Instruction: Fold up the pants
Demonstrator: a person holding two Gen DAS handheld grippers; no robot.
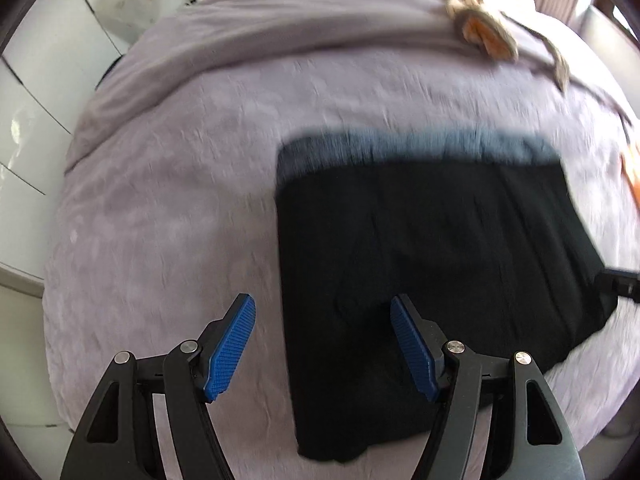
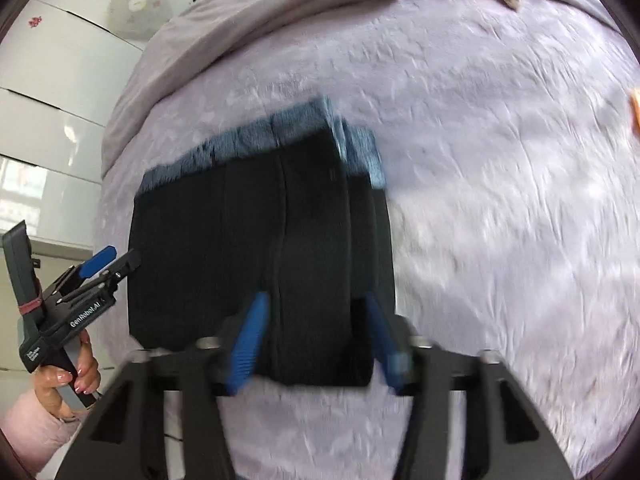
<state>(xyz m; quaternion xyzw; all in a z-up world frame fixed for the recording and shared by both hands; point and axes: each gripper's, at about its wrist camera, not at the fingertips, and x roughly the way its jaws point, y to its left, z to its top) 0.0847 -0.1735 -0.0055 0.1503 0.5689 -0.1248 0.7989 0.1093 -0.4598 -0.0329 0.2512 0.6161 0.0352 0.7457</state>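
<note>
Pants (image 1: 432,248), folded to a dark block, lie on the bed (image 1: 168,208), bare blanket left of them. Left gripper (image 1: 322,348) gapes wide, empty, straddling their left edge.

Right view: bare blanket lies right of the pants (image 2: 256,240); right gripper (image 2: 316,340) spreads wide around their near fold; whether it grips, I cannot tell.
</note>
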